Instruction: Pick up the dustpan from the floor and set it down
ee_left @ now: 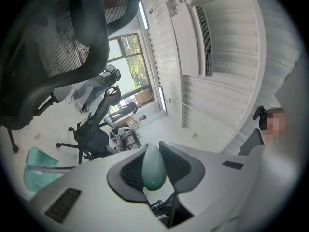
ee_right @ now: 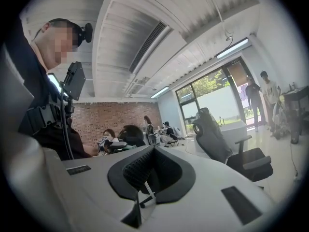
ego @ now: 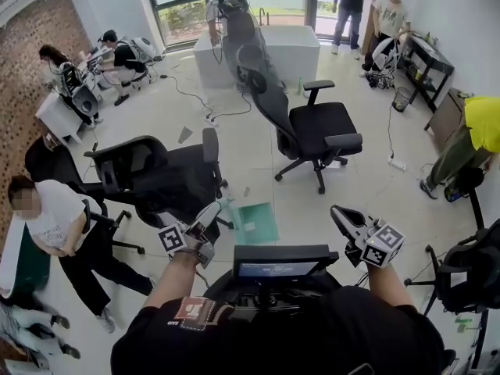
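My left gripper (ego: 209, 216) is shut on the green handle (ee_left: 153, 168) of the dustpan, which sits between its black pads. The teal pan (ego: 256, 223) hangs to the right of that gripper, in front of a black chair; in the left gripper view the pan (ee_left: 39, 170) shows at the lower left. My right gripper (ego: 341, 220) is held up at the right, apart from the dustpan. Its pads (ee_right: 140, 170) meet with nothing between them.
A black office chair (ego: 152, 174) stands close to the left of the pan, another (ego: 312, 127) further ahead. A person (ego: 62, 225) stands at the left, others sit and stand at the back. Cables (ego: 207, 104) trail on the floor near a white counter (ego: 293, 45).
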### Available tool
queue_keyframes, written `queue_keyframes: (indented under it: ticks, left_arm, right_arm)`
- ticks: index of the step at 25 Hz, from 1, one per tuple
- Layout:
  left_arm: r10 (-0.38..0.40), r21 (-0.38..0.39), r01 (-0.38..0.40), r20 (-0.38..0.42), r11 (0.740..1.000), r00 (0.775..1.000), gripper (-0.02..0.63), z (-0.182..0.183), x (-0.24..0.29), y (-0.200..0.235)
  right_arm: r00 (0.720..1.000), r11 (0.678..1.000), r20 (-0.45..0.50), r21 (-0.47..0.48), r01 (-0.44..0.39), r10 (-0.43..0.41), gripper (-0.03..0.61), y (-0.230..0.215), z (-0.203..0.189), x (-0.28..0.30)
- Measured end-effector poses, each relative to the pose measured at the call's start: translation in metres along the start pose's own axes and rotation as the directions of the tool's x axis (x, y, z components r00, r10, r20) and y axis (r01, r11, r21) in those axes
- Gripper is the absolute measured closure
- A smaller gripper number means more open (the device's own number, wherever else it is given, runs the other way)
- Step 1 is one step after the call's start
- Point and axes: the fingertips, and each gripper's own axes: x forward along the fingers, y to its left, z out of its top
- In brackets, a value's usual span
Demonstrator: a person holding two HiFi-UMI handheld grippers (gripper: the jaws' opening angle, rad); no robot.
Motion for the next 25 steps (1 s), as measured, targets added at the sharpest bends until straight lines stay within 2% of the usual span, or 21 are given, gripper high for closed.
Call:
queue_keyframes:
  ticks: [5, 15, 25]
  left_arm:
    - [-0.03, 0.022, 0.03, -0.012, 0.999, 0.999, 0.517, -0.006, 0.005, -0.013]
    - [-0.019, 0.056, 0.021, -0.044, 0.998, 0.999, 0.518, -0.011, 0.011, -0.015]
    - [0.01, 0.017, -0.009, -0.06, 1.0, 0.998, 0.514, -0.01, 0.019, -0.002]
  right_arm:
    - [1.0, 1.0, 0.013, -0.005, 0.017, -0.017, 0.569, -0.002, 0.008, -0.013]
    - [0.999, 0.999, 0.029, -0.017, 0.039, -0.039, 0.569, -0.006, 0.015, -0.028]
    - [0.998, 0.998, 0.023, -0.017, 0.06, -0.059, 0.569, -0.018, 0.023, -0.026]
